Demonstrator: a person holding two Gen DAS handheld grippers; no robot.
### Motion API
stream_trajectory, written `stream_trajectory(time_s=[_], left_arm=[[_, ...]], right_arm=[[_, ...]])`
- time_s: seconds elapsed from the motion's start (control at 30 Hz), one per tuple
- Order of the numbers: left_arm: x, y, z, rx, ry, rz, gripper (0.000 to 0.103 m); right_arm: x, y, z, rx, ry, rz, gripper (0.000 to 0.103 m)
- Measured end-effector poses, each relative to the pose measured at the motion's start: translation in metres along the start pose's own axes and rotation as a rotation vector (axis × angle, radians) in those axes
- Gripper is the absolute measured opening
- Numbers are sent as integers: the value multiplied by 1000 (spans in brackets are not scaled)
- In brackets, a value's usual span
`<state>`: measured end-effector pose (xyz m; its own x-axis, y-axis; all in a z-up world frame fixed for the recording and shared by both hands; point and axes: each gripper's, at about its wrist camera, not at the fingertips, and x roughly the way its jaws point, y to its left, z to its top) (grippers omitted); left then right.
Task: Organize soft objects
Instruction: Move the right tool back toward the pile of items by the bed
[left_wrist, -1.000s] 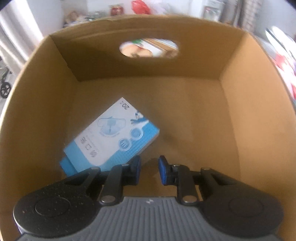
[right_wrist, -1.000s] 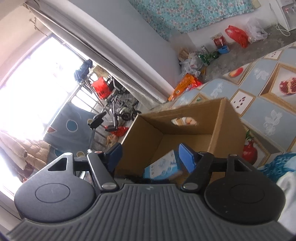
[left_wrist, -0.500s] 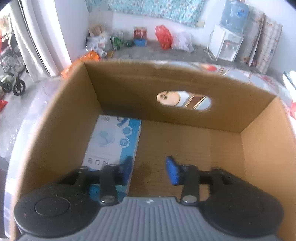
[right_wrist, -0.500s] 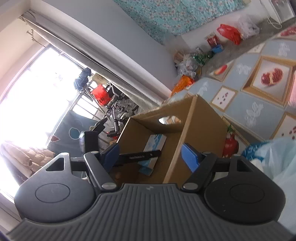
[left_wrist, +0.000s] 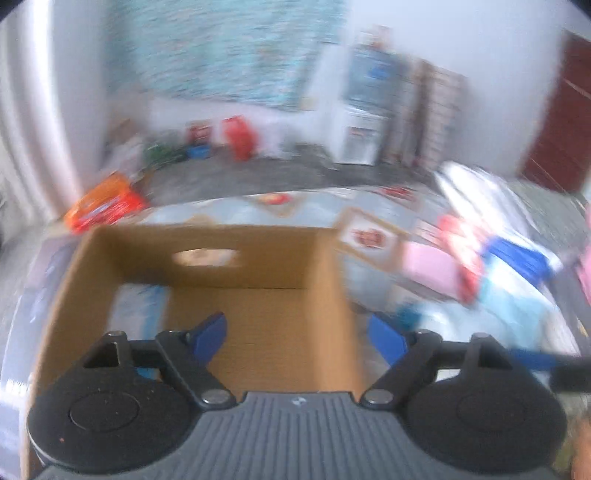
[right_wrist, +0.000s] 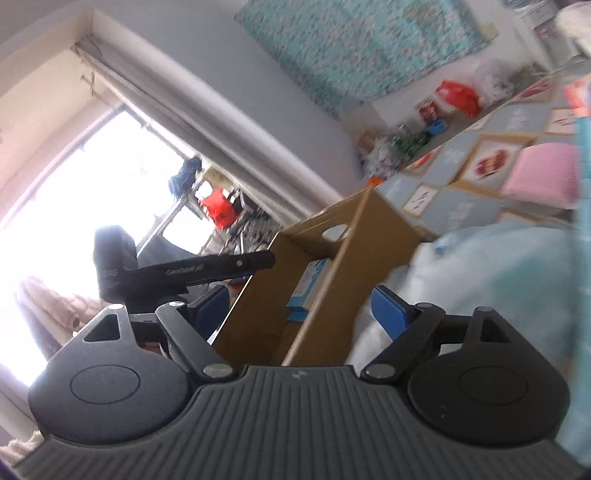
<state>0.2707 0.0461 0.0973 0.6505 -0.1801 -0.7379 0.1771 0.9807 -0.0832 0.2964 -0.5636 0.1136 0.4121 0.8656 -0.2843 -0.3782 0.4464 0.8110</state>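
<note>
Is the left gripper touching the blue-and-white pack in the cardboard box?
Apart. In the left wrist view the left gripper, jaws opening with nothing between them, sits clear of the blue-and-white pack lying by the cardboard box left wall.

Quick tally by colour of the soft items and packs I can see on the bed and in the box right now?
Pink: 1, a folded cloth
Pale blue: 1, a soft bundle
Blue and white: 1, a pack in the box
Red and white: 1, a blurred pack
Total: 4. Blur hides anything more.
</note>
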Motion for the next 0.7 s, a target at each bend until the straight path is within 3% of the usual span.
stream_trajectory(time_s=[0.23, 0.43, 0.57, 0.7], left_arm=[[18, -111, 4, 197, -8, -94, 87], [58, -191, 21, 241, 21, -192, 87], [95, -235, 37, 230, 43, -249, 85], [135, -265, 51, 204, 102, -294, 75]], right_arm=[[-114, -39, 2, 43, -266, -147, 85], [-160, -77, 57, 78, -394, -312, 86], [-161, -112, 111, 109, -419, -427, 86], [-140, -167, 147, 199, -315, -451, 86]])
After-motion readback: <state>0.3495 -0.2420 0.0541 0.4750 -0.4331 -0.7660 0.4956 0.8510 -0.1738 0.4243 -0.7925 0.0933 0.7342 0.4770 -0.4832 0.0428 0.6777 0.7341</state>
